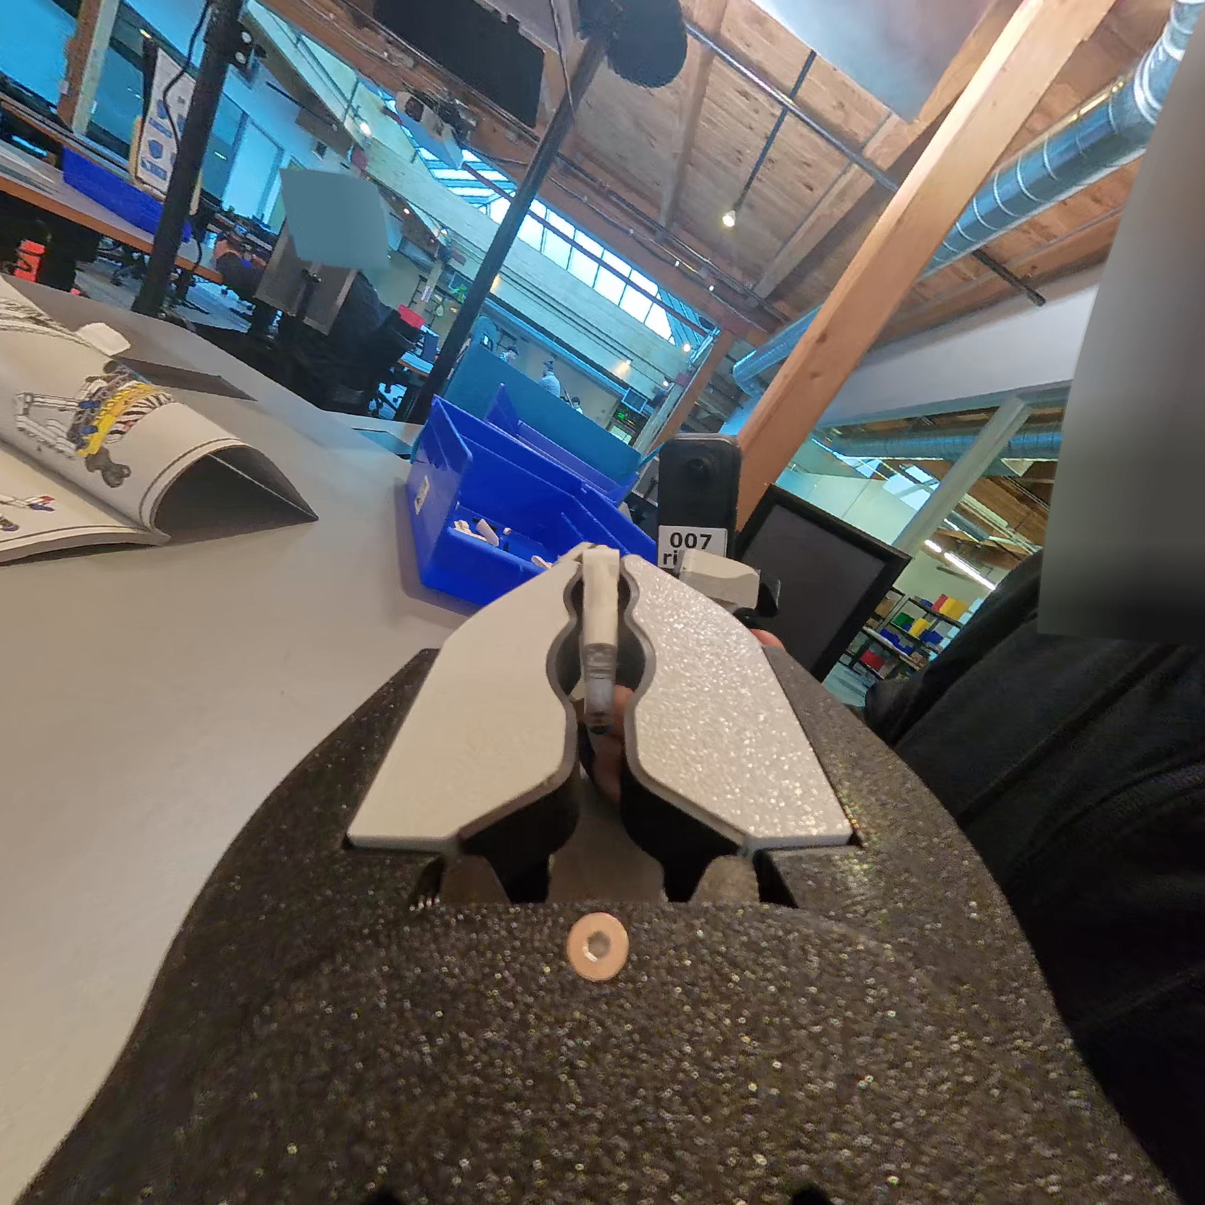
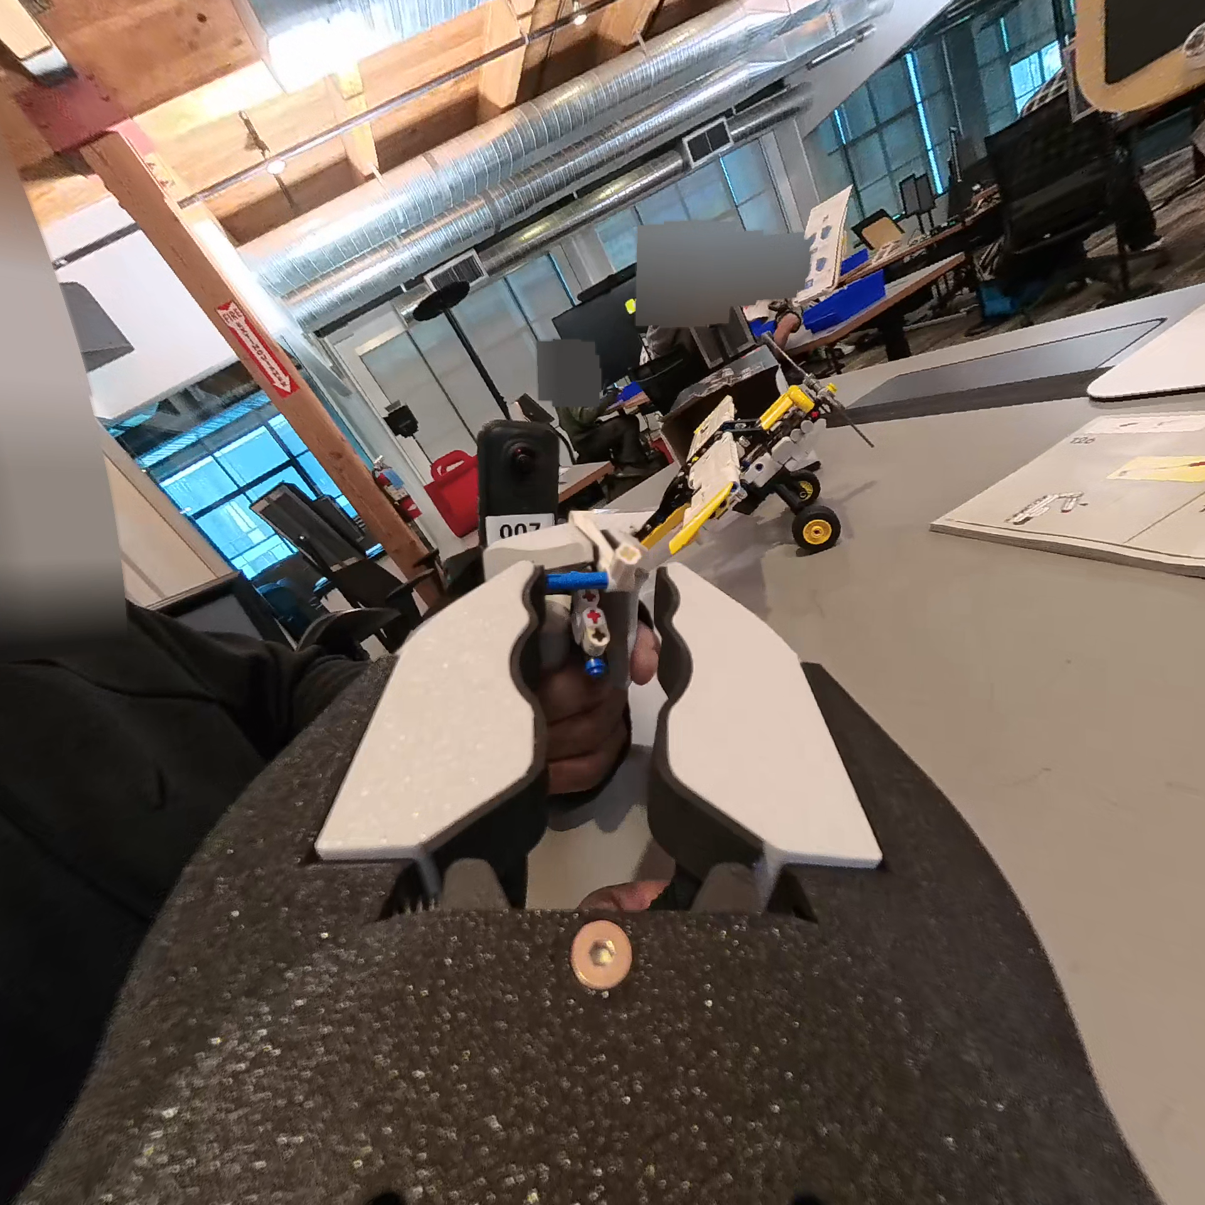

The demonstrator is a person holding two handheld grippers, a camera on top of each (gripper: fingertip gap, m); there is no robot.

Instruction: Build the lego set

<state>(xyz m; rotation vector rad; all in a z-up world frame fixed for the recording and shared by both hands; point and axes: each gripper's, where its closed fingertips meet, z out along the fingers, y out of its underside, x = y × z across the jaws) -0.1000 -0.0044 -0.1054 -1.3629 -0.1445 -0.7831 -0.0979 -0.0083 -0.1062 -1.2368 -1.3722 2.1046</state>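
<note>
Two grippers meet: the left gripper [image 1: 598, 574] clamps a white beam assembly [image 1: 600, 626]; the right gripper [image 2: 596, 587] stands apart around it, a blue pin [image 2: 574, 580] seemingly touching one finger. A nudge could dislodge the pin.

A small white building-brick assembly [image 1: 598, 619] is pinched between the closed fingers of the left tool [image 1: 600, 567], held clear of the grey worktop [image 1: 195, 652]. It is a narrow white beam with red cross holes, a blue pin [image 2: 574, 580] jutting sideways (a second blue pin at its lower end)
</note>
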